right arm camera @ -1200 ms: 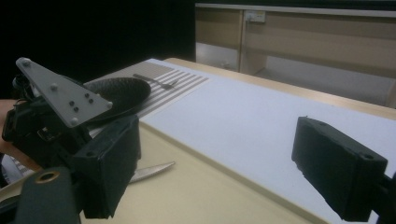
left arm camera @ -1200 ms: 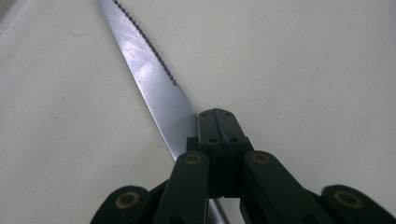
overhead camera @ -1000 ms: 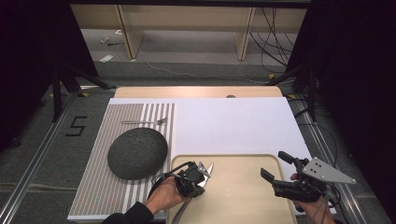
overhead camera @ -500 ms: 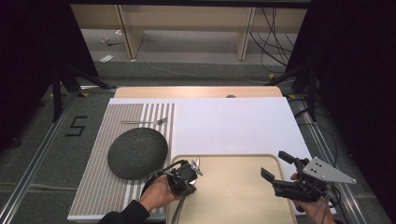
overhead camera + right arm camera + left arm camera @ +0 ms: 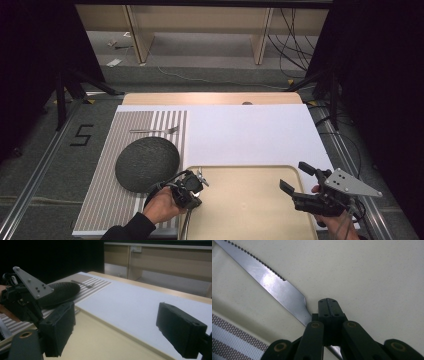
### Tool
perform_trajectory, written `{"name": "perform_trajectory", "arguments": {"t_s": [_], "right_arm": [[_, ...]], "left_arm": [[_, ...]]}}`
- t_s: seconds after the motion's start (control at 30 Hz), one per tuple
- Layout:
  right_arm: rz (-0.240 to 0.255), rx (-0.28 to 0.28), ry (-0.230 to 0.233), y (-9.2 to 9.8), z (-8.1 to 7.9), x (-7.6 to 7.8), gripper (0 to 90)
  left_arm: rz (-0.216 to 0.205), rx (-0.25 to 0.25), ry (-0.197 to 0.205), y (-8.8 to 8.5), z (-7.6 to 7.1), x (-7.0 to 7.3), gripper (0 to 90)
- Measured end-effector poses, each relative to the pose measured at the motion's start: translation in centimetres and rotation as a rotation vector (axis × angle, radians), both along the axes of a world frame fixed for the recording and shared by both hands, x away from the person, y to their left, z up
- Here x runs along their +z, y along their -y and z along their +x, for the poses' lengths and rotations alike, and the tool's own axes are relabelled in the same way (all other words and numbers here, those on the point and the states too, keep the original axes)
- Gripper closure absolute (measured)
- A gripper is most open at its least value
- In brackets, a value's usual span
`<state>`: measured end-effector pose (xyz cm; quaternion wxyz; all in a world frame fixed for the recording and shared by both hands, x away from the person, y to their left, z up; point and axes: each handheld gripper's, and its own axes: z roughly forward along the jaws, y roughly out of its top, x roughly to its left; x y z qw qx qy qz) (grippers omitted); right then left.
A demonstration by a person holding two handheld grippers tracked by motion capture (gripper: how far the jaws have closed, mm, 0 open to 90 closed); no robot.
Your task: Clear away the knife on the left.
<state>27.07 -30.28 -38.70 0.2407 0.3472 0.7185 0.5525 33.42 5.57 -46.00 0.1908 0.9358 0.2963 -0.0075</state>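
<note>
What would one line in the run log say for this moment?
left gripper: shut on knife, over tray | right gripper: open, empty | fork, dark plate: on striped mat

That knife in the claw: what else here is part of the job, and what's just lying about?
In use:
- knife, clamped in the left claw
- beige tray, under the knife

Lying about:
- dark bowl, upside down
- fork
- striped mat
- right claw, open and empty
</note>
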Motion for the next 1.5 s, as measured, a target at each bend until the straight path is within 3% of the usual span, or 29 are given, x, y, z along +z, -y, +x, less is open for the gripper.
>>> {"name": "perform_trajectory", "arguments": {"t_s": [0.33, 0.8, 0.97, 1.1, 1.13, 1.2, 1.23, 1.27, 1.3, 1.33, 1.4, 1.5], "right_arm": [[0.0, 0.0, 0.001, 0.0, 0.0, 0.0, 16.6], [-0.001, 0.002, 0.0, 0.0, 0.0, 0.0, 16.6], [-0.003, 0.003, 0.001, -0.1, 0.0, 0.0, 16.6], [-0.005, 0.004, 0.001, -0.1, 0.0, 0.0, 16.6], [-0.005, 0.004, 0.0, -0.1, 0.0, 0.0, 16.6], [-0.008, 0.005, -0.002, -0.1, 0.0, 0.0, 16.6], [-0.006, 0.006, 0.001, -0.2, 0.0, 0.0, 16.6], [-0.006, 0.006, 0.001, -0.2, 0.0, 0.0, 16.6], [-0.006, 0.007, -0.001, -0.2, 0.0, 0.0, 16.6], [-0.005, 0.006, -0.001, -0.2, 0.0, -0.1, 16.6], [-0.006, 0.006, -0.001, -0.2, 0.0, -0.1, 16.6], [-0.005, 0.008, -0.001, -0.2, -0.1, -0.1, 16.6]], "left_arm": [[0.007, 0.016, -0.008, -0.8, 0.0, 0.0, 89.9], [-0.021, 0.028, -0.03, -1.6, 0.0, 0.0, 86.4], [-0.041, 0.026, -0.042, -1.7, 0.0, 0.1, 74.3], [-0.068, 0.026, -0.054, -1.8, 0.1, 0.3, 56.7], [-0.073, 0.031, -0.049, -1.7, 0.0, 0.3, 56.7], [-0.094, 0.04, -0.061, -1.7, 0.0, 0.5, 44.4], [-0.131, 0.057, -0.055, -1.7, -0.1, 1.0, 37.4], [-0.131, 0.057, -0.055, -1.7, -0.1, 1.0, 33.6], [-0.177, 0.064, -0.05, -1.7, -0.1, 1.5, 30.0], [-0.177, 0.064, -0.05, -1.7, -0.1, 1.5, 27.2], [-0.228, 0.065, -0.052, -1.7, -0.1, 1.9, 25.0], [-0.243, 0.066, -0.026, -1.7, -0.2, 2.1, 17.5]]}}
